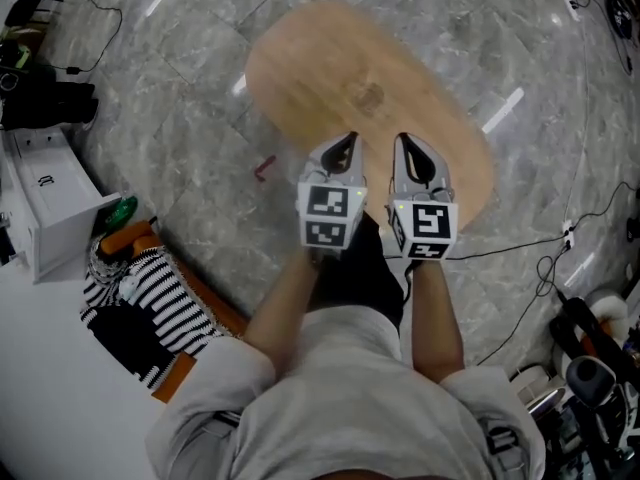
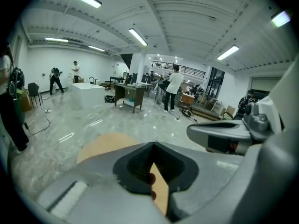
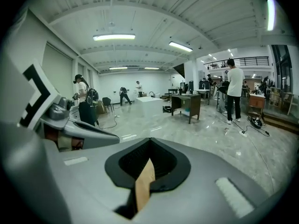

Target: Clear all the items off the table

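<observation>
A light wooden oval table (image 1: 330, 68) stands on the marble floor, and I see nothing lying on its top. My left gripper (image 1: 341, 146) and right gripper (image 1: 414, 148) hover side by side over the table's near edge. Both point forward with nothing held. In the left gripper view the left gripper (image 2: 153, 143) has its jaws meeting at the tips, with a strip of the table (image 2: 107, 143) showing beyond. The right gripper (image 3: 149, 140) looks the same in its own view, jaws closed, with only a sliver of the table (image 3: 145, 183) seen through the gap.
To the left on the floor lie a black-and-white striped cloth (image 1: 150, 288), a white box (image 1: 55, 208), and orange and green items. A small red object (image 1: 263, 168) lies on the floor near the table. Cables and equipment (image 1: 585, 368) crowd the right side. People stand far off in the hall.
</observation>
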`<state>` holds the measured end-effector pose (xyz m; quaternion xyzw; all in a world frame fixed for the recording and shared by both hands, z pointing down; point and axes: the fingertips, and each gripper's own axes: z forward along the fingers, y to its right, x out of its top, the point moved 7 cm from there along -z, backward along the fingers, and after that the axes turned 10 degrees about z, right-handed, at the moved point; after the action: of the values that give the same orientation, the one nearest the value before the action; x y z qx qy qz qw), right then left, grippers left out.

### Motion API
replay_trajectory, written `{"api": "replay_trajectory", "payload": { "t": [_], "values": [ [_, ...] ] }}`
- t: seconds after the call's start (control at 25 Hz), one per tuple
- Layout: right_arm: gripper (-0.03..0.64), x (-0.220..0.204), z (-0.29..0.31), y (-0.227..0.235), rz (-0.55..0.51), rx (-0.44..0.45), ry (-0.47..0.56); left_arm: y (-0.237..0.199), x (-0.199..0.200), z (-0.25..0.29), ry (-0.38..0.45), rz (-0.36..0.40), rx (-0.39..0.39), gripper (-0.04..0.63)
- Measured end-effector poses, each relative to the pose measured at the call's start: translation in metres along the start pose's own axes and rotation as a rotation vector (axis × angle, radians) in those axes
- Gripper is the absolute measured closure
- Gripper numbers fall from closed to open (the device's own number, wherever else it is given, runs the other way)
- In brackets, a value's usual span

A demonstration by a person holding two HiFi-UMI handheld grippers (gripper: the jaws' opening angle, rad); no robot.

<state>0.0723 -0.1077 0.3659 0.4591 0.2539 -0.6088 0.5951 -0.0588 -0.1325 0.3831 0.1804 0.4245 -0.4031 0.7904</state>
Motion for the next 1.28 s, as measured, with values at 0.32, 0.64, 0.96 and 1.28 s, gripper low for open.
{"api": "replay_trajectory", "payload": {
  "t": [0.32, 0.64, 0.96, 1.28],
  "values": [
    [0.611, -0.036, 0.062, 0.035, 0.03, 0.025, -0.107, -0.007, -0.033, 0.067, -0.095, -0.042, -0.006, 0.575],
    [0.611, -0.067, 0.126, 0.07, 0.06, 0.028, -0.22, -0.019, -0.059, 0.117, -0.206, -0.095, 0.005, 0.575],
    [0.611, -0.097, 0.178, 0.089, 0.082, 0.031, -0.302, -0.039, -0.079, 0.162, -0.253, -0.106, 0.011, 0.575],
    [0.611, -0.121, 0.205, 0.101, 0.064, 0.004, -0.388, -0.047, -0.103, 0.185, -0.286, -0.148, 0.023, 0.575]
  ]
}}
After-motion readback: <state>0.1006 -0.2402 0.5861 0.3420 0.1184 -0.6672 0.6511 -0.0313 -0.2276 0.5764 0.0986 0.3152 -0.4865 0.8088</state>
